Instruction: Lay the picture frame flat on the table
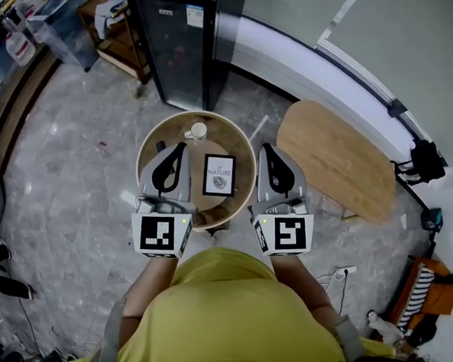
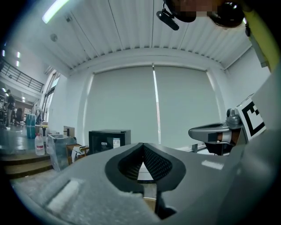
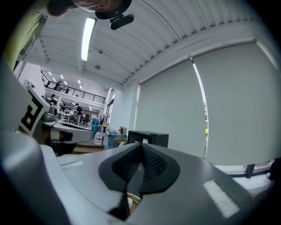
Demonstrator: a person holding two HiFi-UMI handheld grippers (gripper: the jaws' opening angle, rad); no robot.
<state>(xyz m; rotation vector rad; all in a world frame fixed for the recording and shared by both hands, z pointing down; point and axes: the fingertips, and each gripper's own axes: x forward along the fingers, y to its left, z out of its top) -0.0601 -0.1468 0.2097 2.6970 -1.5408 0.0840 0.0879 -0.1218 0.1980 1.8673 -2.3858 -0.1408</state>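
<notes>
Both grippers are held level above the table, jaws pressed together, nothing between them.
- Left gripper (image 1: 177,152): closed and empty, confirmed in the left gripper view (image 2: 142,154).
- Right gripper (image 1: 267,151): closed and empty, confirmed in the right gripper view (image 3: 140,159).
- Picture frame (image 1: 219,175): seen on the round wooden table (image 1: 228,136), between the two grippers, print facing up. It is judged to be lying flat already, so the task appears done.

Risks, as judged:
- If either gripper is brought down carelessly, the frame could be clipped at an edge and pushed toward the near rim.
- The white cup (image 1: 198,130) stands at the far side of the table, apart from the frame. It could be tipped by a forward sweep of the left gripper, and the print could be wetted if liquid is inside.
- With the jaws closed, no clean regrip is possible; any correction would be made by pushing, which could skew the frame.

Containers:
- White cup: contents cannot be told from above.
- Bottle with a red label (image 2: 39,144) on a far counter: fill cannot be made out.
- Clear bin (image 2: 57,148) beside it: contents not made out.
</notes>
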